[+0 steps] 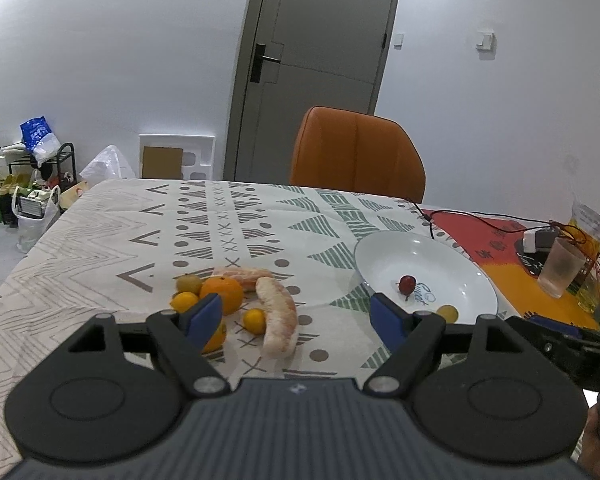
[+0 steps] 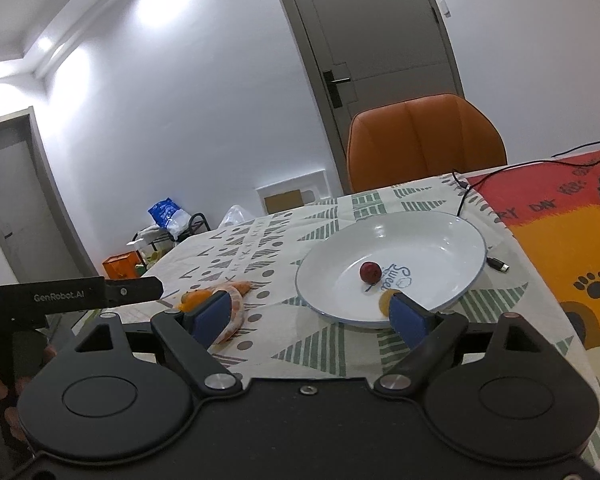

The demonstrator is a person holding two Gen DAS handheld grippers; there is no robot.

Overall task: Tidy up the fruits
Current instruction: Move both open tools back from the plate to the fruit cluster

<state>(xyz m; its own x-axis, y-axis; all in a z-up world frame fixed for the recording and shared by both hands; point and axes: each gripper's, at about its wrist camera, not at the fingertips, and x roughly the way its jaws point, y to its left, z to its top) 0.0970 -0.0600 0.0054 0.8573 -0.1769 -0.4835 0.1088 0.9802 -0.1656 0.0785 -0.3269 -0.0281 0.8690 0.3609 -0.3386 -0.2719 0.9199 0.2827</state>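
Note:
A white plate (image 1: 452, 256) (image 2: 440, 232) on the patterned cloth holds a small red fruit (image 1: 407, 284) (image 2: 370, 272) and a small yellow fruit (image 1: 448, 313) (image 2: 385, 302). Left of the plate lies a heap of fruit: an orange (image 1: 222, 293), small yellow citrus (image 1: 254, 320) and two peeled pomelo segments (image 1: 278, 322) (image 2: 236, 312). My left gripper (image 1: 296, 314) is open above the cloth between the heap and the plate, holding nothing. My right gripper (image 2: 310, 314) is open too, empty, near the plate's front rim.
An orange chair (image 1: 358, 152) (image 2: 426, 140) stands at the far edge of the table. A black cable (image 1: 480, 216) (image 2: 498, 266), a clear cup (image 1: 560, 270) and packets crowd the red-and-orange mat (image 2: 560, 240) right of the plate.

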